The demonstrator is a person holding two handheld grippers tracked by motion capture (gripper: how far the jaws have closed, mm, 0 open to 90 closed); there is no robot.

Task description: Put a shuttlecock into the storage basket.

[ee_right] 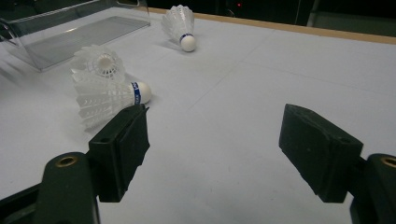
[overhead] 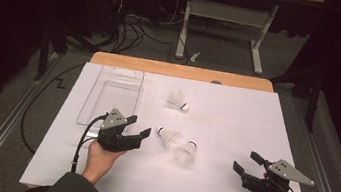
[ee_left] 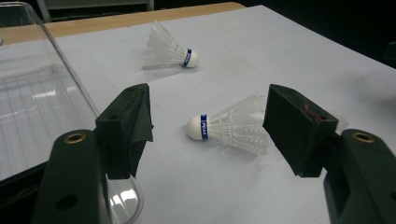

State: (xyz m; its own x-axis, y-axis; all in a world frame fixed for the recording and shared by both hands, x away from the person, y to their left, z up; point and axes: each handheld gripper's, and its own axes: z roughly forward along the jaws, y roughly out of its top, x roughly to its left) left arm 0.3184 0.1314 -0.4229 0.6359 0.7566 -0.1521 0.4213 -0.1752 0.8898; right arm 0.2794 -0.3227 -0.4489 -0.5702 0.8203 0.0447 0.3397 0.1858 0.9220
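Surface (overhead: 236, 115) w/ clear tray (overhead: 87, 104) at left. Left hand-held gripper (overhead: 135, 126) jaws wide, just beside nearest shuttlecock (overhead: 168, 137), lying mid-surface: approach step; next prob. advance & close on it. Right hand-held gripper (overhead: 246, 162) wide, idle. Second shuttlecock (overhead: 185, 152) touches it, may get bumped; third (overhead: 178, 100) well apart.
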